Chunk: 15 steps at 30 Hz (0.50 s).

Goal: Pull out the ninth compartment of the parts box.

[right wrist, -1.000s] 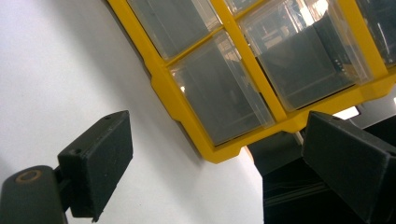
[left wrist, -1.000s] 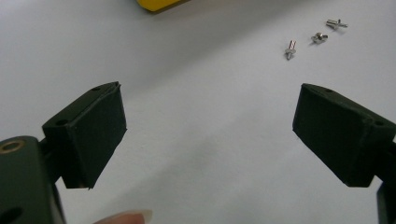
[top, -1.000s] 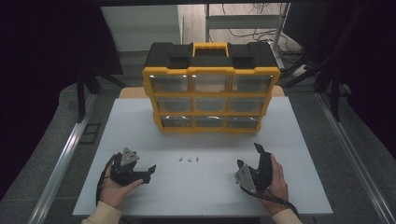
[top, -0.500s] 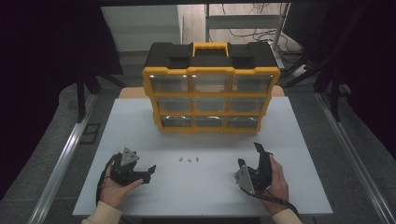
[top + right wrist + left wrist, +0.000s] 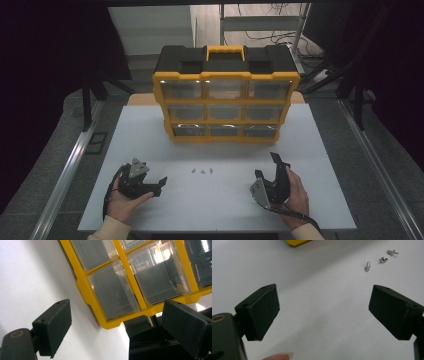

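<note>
three small metal parts [image 5: 202, 171] too small to identify

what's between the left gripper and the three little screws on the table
Bare white table; the left gripper view shows the left gripper open, screws beyond.

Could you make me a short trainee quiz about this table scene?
1. True or false: the left gripper holds a screw.
2. How many small metal parts lie between the grippers? A) one B) three C) six
3. Fill in: the organizer has a grid of ___ clear drawers.

Key:
1. False. Both the left gripper and the right gripper are open and hold nothing.
2. B. Three lie loose on the table; the left gripper view shows them too.
3. Nine, three rows of three.
</note>
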{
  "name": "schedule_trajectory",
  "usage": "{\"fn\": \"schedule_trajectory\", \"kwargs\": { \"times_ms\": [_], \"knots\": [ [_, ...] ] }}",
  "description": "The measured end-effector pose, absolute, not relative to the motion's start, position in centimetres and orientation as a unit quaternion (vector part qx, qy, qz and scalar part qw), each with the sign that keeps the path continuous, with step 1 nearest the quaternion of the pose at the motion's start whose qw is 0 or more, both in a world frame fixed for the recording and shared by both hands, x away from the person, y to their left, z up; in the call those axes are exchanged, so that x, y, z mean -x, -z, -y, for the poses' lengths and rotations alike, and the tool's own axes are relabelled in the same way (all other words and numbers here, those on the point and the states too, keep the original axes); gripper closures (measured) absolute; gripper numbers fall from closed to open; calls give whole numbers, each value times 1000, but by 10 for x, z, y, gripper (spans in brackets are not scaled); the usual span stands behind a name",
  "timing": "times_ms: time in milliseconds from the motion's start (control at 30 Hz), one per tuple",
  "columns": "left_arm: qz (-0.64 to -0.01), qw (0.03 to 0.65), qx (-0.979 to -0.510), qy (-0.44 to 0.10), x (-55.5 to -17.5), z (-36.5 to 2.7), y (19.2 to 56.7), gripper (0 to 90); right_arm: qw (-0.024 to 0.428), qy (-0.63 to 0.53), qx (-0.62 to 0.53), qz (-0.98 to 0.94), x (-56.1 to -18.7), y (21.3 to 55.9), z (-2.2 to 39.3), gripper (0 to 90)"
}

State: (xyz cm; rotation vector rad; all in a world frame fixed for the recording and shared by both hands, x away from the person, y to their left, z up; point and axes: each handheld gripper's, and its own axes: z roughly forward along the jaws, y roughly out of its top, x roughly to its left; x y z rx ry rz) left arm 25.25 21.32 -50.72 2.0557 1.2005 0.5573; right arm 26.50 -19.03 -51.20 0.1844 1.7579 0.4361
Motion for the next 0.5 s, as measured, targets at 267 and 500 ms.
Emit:
{"fn": "schedule_trajectory", "kwargs": {
  "times_ms": [267, 500],
  "knots": [
    [-461, 343, -790, -213, -252, -213, 507, 100, 615, -180, -70, -764, -266, 513, 190, 97],
    [-461, 342, -791, -213, -253, -213, 507, 100, 617, -178, -68, -763, -267, 514, 190, 99]
  ]
}}
